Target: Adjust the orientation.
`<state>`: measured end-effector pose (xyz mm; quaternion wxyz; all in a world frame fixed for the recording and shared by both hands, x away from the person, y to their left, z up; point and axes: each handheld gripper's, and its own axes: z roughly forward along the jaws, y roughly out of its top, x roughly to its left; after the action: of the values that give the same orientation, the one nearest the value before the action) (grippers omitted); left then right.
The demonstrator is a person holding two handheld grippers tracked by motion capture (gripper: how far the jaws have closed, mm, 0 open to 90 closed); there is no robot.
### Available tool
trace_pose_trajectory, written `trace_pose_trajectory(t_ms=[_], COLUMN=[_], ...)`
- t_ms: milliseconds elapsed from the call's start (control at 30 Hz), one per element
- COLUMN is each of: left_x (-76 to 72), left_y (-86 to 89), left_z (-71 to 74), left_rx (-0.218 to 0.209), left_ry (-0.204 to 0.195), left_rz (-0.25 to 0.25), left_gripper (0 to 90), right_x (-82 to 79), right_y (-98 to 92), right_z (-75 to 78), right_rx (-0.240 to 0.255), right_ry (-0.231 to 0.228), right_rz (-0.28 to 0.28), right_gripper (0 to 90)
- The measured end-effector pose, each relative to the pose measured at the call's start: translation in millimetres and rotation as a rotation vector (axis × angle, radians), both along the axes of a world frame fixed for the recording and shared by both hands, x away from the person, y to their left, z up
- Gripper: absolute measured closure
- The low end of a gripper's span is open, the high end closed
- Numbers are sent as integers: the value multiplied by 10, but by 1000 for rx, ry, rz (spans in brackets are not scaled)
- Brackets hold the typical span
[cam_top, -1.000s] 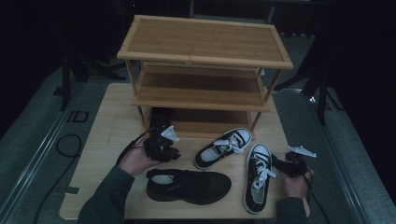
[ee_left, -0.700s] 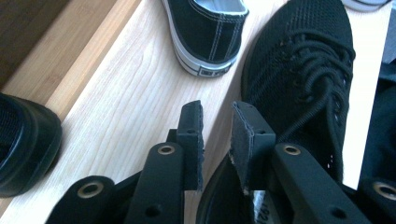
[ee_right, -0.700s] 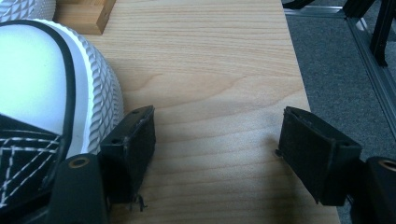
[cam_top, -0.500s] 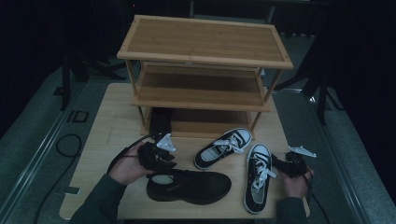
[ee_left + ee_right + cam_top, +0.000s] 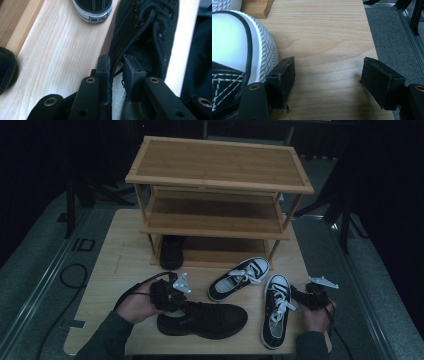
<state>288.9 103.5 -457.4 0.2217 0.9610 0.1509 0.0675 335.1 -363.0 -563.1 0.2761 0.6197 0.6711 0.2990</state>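
Right now the left tool sits at the heel end of the all-black lace-up sneaker, which lies on its sole near the front edge of the pale wooden table, toe pointing towards the person's right. Seen from the left gripper view, the two black jaws straddle the black mesh wall of that sneaker's collar, one jaw outside and one inside the opening; they have just been closing, with the collar between them, and the pads look pressed against the fabric. The person's left hand wraps the tool's body from the near side.

Over on the other side, the right tool rests low over the table just beside the black canvas sneaker with white laces and white rubber toe cap, which lies lengthwise along the table's right edge. Its jaws stand wide apart with nothing but bare wood between them; one jaw is just beside the ribbed white toe bumper.

A second black-and-white canvas sneaker lies angled between the two tools. Behind it stands a three-tier bamboo shoe rack, with another dark shoe on its lowest shelf at the left end.
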Motion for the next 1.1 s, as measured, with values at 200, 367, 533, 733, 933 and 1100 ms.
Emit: trace_pose_trajectory(t_ms=[200, 367, 533, 733, 933, 1100], left_x=[45, 64, 20, -45, -90, -110], left_y=[-136, -159, -108, 53, 289, 516], left_z=[-44, -87, -86, -71, -69, -80], left_rx=[35, 41, 41, 39, 34, 10], left_ry=[-7, 4, -6, 13, 33, 35], left_rz=[-13, -35, -66, -62, -15, 51], left_gripper=[745, 787, 865, 867, 868, 867], right_x=[0, 0, 0, 0, 0, 0], right_y=[0, 0, 0, 0, 0, 0], right_z=[0, 0, 0, 0, 0, 0], right_rx=[0, 0, 0, 0, 0, 0], right_ry=[0, 0, 0, 0, 0, 0], right_rz=[0, 0, 0, 0, 0, 0], right_gripper=[270, 270, 270, 270, 270, 271])
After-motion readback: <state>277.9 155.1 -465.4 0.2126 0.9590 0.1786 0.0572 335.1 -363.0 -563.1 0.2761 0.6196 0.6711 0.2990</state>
